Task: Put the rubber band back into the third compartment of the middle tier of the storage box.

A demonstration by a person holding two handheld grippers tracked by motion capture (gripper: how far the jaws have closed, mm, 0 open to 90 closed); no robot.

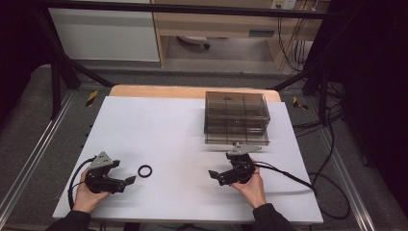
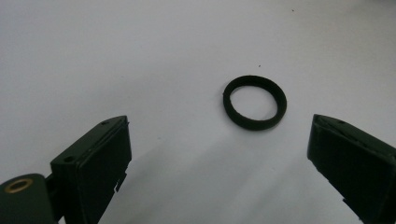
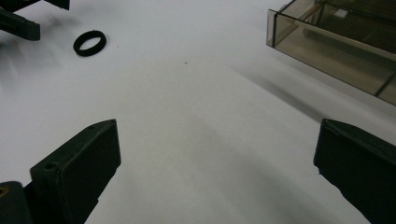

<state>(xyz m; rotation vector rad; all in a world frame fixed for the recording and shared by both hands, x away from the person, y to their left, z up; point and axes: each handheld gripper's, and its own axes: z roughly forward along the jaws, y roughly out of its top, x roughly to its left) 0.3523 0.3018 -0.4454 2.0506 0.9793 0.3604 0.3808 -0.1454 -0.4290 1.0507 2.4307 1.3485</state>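
A small black ring (image 1: 139, 171) lies flat on the white table sheet (image 1: 168, 130), at the front left. My left gripper (image 1: 124, 172) is held just left of it, pointing right. In the left gripper view the ring (image 2: 256, 124) sits a little ahead of the open left gripper (image 2: 219, 125), nearer the right-hand jaw, with nothing between the jaws. My right gripper (image 1: 217, 169) is at the front right, pointing left, and my right gripper (image 3: 218, 128) is open over bare sheet. From there the ring (image 3: 77, 45) shows far off at the upper left.
A smoky clear plastic compartment box (image 1: 235, 118) stands at the back right of the sheet, just beyond the right gripper; its corner (image 3: 336, 42) shows in the right gripper view. Cables trail off the table's right side. Black frame rails flank the table.
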